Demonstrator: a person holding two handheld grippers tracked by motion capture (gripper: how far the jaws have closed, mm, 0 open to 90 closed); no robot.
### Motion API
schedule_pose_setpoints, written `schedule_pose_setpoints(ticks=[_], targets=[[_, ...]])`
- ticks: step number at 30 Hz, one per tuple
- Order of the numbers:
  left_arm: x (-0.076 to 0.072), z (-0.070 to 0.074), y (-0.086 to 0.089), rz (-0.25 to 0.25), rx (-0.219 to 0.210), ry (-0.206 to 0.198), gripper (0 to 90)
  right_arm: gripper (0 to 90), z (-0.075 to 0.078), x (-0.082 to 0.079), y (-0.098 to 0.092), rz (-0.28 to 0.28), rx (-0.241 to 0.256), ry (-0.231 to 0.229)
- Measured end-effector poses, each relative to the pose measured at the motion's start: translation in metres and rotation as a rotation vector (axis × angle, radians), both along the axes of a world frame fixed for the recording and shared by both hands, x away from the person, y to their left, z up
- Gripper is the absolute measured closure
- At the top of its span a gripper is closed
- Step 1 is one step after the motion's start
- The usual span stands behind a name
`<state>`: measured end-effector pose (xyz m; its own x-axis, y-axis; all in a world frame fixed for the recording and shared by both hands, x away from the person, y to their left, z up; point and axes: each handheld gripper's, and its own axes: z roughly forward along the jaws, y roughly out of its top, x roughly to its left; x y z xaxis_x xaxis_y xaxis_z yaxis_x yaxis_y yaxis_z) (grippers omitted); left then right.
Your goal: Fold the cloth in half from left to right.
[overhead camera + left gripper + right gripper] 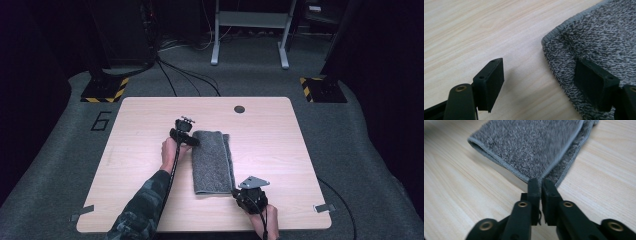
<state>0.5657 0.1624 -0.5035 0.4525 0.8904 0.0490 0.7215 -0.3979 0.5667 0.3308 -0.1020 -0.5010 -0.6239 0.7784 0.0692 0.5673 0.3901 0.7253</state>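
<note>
Grey towel (212, 162) laid folded mid-table (150, 120). Near corner pinched by right tongs (541, 185). Left tongs (541, 80) spread astride far corner. Fold step judged underway; closing of left tongs called for next.

High view looks down; both gripper views sit close, sharing the towel (212, 162).

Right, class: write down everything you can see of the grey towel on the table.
The towel is grey, speckled terry-looking cloth with a stitched hem. It lies flat on the wooden table, folded into a long strip running away from the person, a lower layer peeking out along its right side. The right gripper is shut on its near right corner. The left gripper is open at the far left corner, one jaw over the cloth, the other over bare wood.
</note>
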Motion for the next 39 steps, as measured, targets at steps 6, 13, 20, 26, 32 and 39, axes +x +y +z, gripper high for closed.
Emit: schedule_pose_setpoints(ticks=[6, 13, 20, 26, 32, 39], targets=[[-0.009, 0.009, 0.005, -0.008, -0.052, -0.012, 17.7, 69.7, 0.011, 0.023, -0.009, -0.031, 0.055, -0.034], [-0.042, 0.01, 0.002, -0.067, -0.038, -0.024, 15.7, 43.9, 0.004, 0.077, 0.005, -0.036, 0.001, -0.038], [-0.046, -0.001, 0.005, -0.082, -0.013, -0.003, 15.5, 30.0, -0.008, 0.091, 0.007, -0.087, -0.012, 0.013], [-0.068, 0.007, 0.006, -0.102, -0.058, -0.031, 15.1, 21.8, -0.007, 0.092, 0.004, -0.071, -0.012, -0.002], [-0.082, -0.003, 0.006, -0.131, -0.013, -0.02, 15.3, 17.0, -0.008, 0.093, 0.004, -0.066, 0.002, 0.015], [-0.084, -0.002, 0.014, -0.104, -0.086, -0.019, 14.7, 16.8, -0.009, 0.095, 0.003, -0.048, 0.002, 0.009]])
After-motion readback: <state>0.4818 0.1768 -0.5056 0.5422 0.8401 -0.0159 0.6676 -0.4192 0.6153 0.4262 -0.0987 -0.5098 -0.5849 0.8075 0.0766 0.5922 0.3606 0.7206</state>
